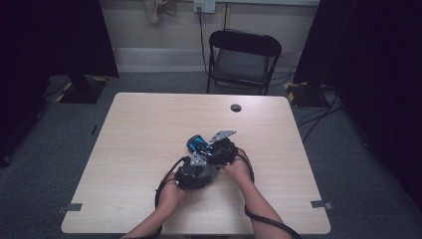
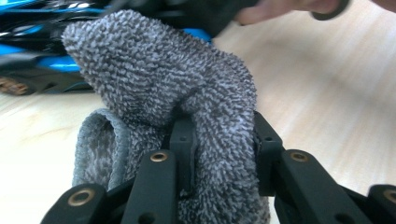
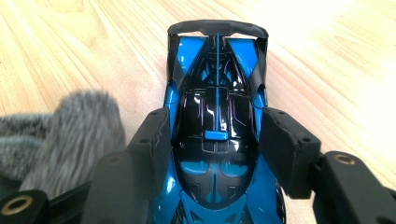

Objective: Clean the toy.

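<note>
Bare table (image 1: 149, 129) all round; blue toy car (image 1: 197, 145) and grey cloth (image 2: 159, 93) crowding the middle.

high view: dim, dark edges | gripper views: bright, blurred near top | gloss glare

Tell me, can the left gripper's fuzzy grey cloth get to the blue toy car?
Probably yes. The left gripper is shut on the grey cloth, and the blue toy car, held by the right gripper, sits right beside it with nothing between.

both grippers (image 1: 195, 169) (image 1: 221, 149) sit side by side, jaws clamped, forearms converging.
</note>
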Demonstrator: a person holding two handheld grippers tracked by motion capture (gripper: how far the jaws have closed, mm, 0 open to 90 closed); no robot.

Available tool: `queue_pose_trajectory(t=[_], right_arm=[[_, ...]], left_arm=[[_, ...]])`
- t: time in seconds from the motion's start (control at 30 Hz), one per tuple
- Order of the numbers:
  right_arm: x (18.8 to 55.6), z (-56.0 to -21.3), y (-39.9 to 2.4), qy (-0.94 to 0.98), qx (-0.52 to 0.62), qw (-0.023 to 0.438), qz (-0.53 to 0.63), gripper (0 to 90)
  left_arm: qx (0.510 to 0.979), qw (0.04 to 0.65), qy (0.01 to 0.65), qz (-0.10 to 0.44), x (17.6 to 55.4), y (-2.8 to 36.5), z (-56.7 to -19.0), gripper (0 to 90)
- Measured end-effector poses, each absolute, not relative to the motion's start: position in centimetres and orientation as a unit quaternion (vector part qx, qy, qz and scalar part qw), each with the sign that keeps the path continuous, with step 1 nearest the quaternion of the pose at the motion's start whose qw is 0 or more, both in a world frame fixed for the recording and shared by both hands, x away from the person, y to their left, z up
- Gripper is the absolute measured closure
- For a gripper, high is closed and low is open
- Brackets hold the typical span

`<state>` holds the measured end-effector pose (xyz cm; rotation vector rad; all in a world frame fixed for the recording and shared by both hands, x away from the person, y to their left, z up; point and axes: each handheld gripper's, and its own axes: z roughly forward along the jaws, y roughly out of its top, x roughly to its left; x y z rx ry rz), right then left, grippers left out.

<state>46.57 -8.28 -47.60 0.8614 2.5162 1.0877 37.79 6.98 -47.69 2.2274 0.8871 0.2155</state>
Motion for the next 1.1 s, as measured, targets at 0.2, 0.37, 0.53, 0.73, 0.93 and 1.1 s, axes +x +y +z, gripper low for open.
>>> queue_pose_trajectory(t=[0.2, 0.37, 0.53, 0.73, 0.93, 1.1], right_arm=[[46.5, -47.6, -8.3, 0.866, 0.299, 0.133, 0.378, 44.5], [46.5, -47.7, -8.5, 0.865, 0.3, 0.13, 0.381, 44.6], [46.6, -47.7, -8.5, 0.866, 0.3, 0.13, 0.379, 44.6], [46.5, -47.7, -8.5, 0.866, 0.3, 0.129, 0.379, 44.5], [46.5, -47.6, -8.5, 0.866, 0.3, 0.132, 0.377, 44.5], [46.5, -47.6, -8.5, 0.868, 0.3, 0.13, 0.375, 44.5]], left_arm=[[0.873, 0.361, 0.32, 0.077, 37.3, 6.2, -47.5, 68.5], [0.877, 0.363, 0.306, 0.077, 36.9, 6.6, -46.7, 68.4], [0.877, 0.363, 0.305, 0.083, 36.8, 7.9, -46.0, 68.1], [0.859, 0.372, 0.338, 0.1, 37.4, 11.2, -45.3, 68.0], [0.831, 0.387, 0.376, 0.137, 39.5, 14.0, -43.6, 67.9], [0.812, 0.391, 0.403, 0.159, 41.7, 15.3, -42.8, 67.9]])
